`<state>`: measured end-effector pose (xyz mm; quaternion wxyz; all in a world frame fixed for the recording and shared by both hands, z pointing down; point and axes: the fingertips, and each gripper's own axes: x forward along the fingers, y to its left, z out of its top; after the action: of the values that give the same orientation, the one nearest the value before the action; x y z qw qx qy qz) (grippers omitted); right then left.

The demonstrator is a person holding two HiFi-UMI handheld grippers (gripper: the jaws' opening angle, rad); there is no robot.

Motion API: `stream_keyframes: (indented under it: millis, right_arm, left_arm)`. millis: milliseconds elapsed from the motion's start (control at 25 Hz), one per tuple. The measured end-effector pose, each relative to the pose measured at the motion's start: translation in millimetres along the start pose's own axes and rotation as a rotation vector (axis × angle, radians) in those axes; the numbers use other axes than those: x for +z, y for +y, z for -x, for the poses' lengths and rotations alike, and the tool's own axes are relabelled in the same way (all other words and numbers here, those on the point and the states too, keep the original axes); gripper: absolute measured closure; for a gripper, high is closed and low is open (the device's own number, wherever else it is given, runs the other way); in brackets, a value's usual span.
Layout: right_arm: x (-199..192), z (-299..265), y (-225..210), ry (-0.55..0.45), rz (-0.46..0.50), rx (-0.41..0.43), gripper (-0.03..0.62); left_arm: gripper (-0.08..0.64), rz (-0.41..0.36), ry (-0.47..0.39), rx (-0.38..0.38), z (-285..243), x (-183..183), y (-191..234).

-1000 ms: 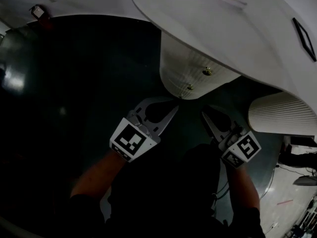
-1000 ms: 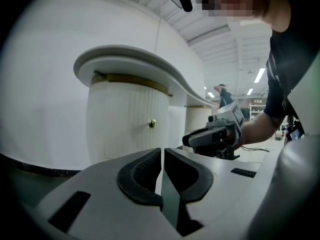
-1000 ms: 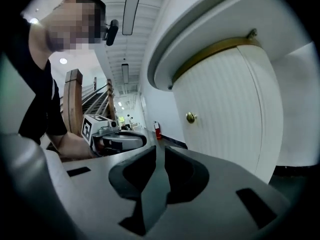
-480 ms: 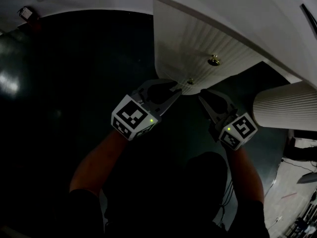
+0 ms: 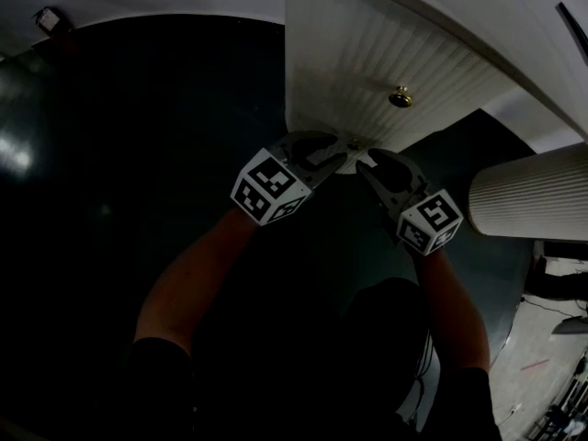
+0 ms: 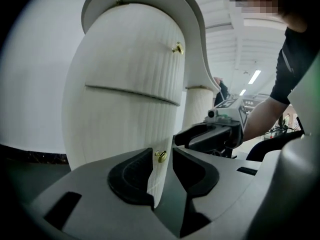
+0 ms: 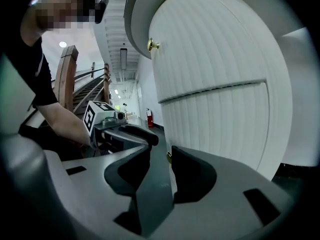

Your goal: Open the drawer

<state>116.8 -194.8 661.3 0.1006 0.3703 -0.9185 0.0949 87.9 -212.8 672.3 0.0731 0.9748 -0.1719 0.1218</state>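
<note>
The lower drawer (image 6: 115, 129) is the bottom part of a white ribbed cabinet under the white counter (image 5: 478, 26). Its front lies level with the upper drawer (image 6: 130, 54), with only a thin seam (image 6: 132, 94) between them. Each front carries a small brass knob near its edge: the upper knob (image 5: 400, 96) and the lower knob (image 6: 160, 157).

Both grippers meet at the lower knob. The fingers of the left gripper (image 6: 161, 153) have just been opening and stand apart, with the lower knob between the tips and a little room on both sides. The fingers of the right gripper (image 7: 160, 151) have also just been opening and stand apart. The knob shows just beside the tip of one finger, half hidden, so I cannot tell if it touches. The two grippers are very close together, tip near tip.

In the head view, the cabinet's straight left edge borders the dark floor (image 5: 138, 154), which gives wide room on that side. On the right, a ribbed column (image 5: 528, 196) stands near the right arm.

The left cube (image 5: 269, 186) and the right cube (image 5: 428, 221) carry black-and-white square patterns.
</note>
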Motion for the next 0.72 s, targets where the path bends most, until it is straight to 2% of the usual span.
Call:
stream_keyframes:
  millis: [240, 440, 720]
  right_arm:
    - [-9.7, -7.4, -18.8, 0.04, 0.045, -0.042, 0.5]
    - [-22.4, -17.4, -22.0, 0.064, 0.085, -0.038, 0.5]
    - [-22.2, -25.8, -24.9, 0.043, 0.069, -0.037, 0.531]
  left_arm:
    - [0.41, -0.032, 0.015, -0.039, -20.1, -3.4, 7.4]
    - [0.407, -0.061, 0.037, -0.065, -26.9, -13.8, 10.2]
    - [0.466, -0.105, 0.043, -0.097, -35.6, -14.5, 8.9]
